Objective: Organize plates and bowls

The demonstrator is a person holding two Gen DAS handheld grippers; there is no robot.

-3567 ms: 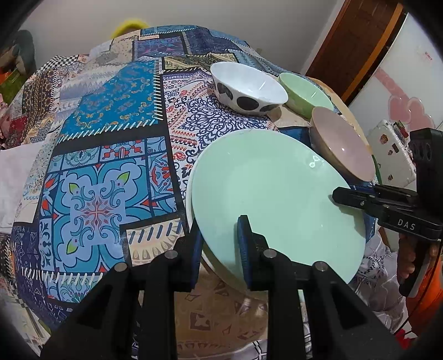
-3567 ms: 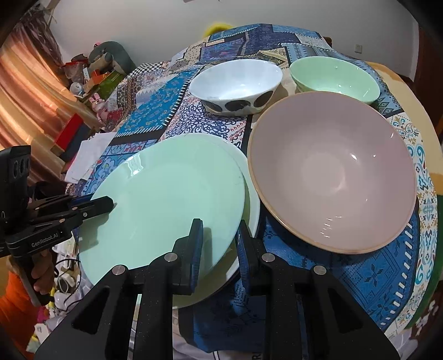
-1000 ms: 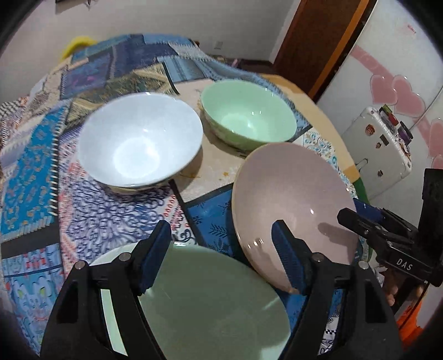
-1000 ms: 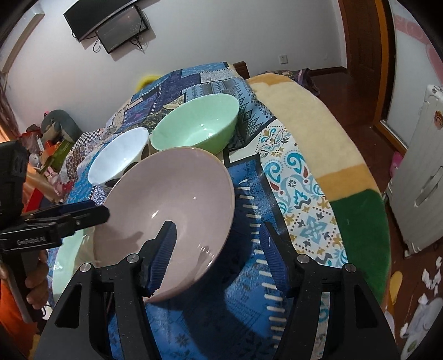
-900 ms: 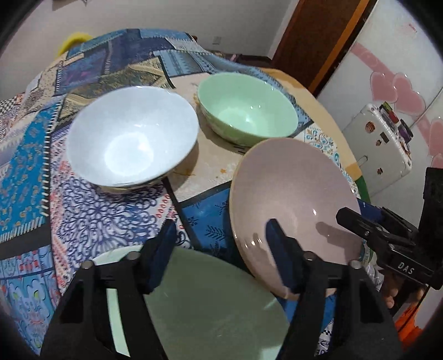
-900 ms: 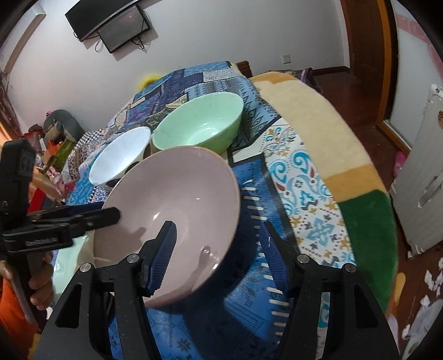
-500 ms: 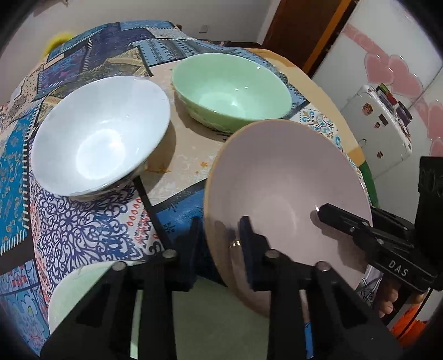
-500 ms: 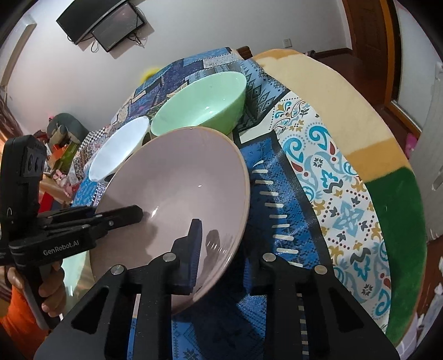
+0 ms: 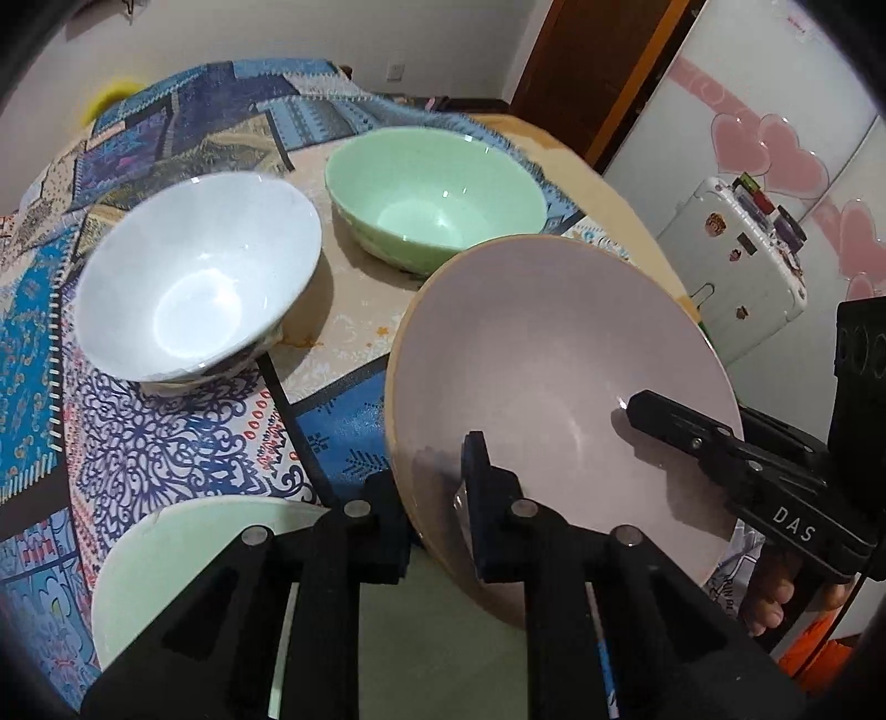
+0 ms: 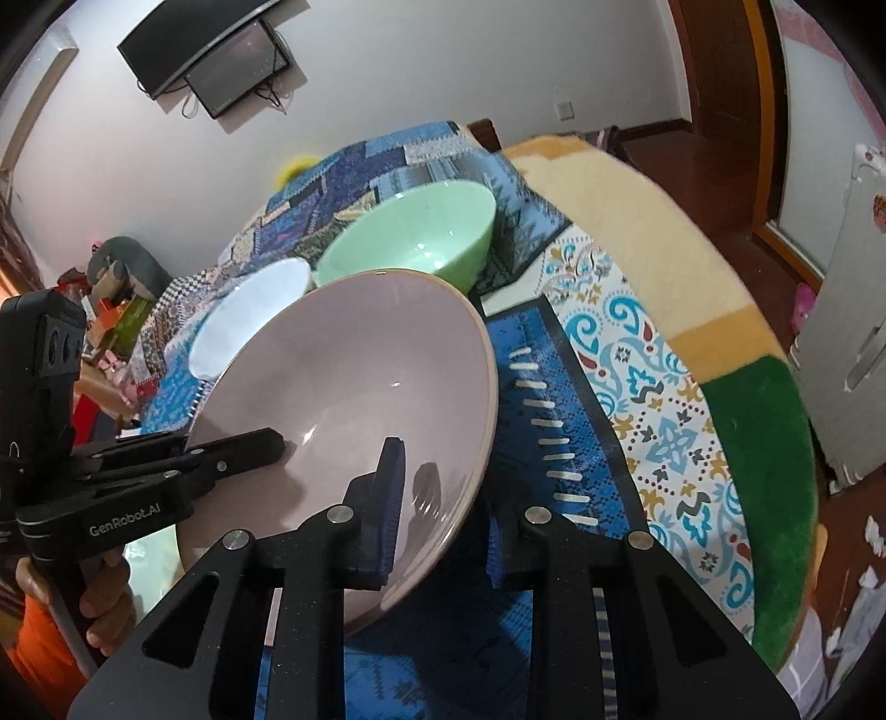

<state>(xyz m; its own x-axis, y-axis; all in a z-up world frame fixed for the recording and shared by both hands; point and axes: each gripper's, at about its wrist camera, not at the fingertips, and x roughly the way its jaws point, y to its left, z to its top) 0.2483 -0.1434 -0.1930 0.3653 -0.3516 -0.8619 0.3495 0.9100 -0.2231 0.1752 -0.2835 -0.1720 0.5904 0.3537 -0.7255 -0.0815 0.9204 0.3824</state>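
Observation:
A large pink bowl [image 9: 559, 354] is held between both grippers, lifted and tilted over the patterned tablecloth. My left gripper [image 9: 434, 487] is shut on its near-left rim, one finger inside and one outside. My right gripper [image 10: 443, 515] is shut on the opposite rim of the pink bowl [image 10: 354, 387]. Each gripper shows in the other's view: the right one [image 9: 720, 443] and the left one [image 10: 221, 454]. A white bowl [image 9: 194, 282] and a green bowl [image 9: 437, 194] stand behind. A green plate [image 9: 205, 559] on a white plate lies below my left gripper.
The round table's tablecloth [image 10: 637, 360] ends at its edge on the right. A white cabinet [image 9: 742, 260] stands beyond the table. A wall-mounted screen [image 10: 221, 50] hangs on the back wall. The green bowl [image 10: 421, 238] and white bowl [image 10: 249, 310] sit close together.
Both grippers went from open around the pink bowl's rim to shut on it. The bowl has risen and tilted off the tablecloth since half a second ago.

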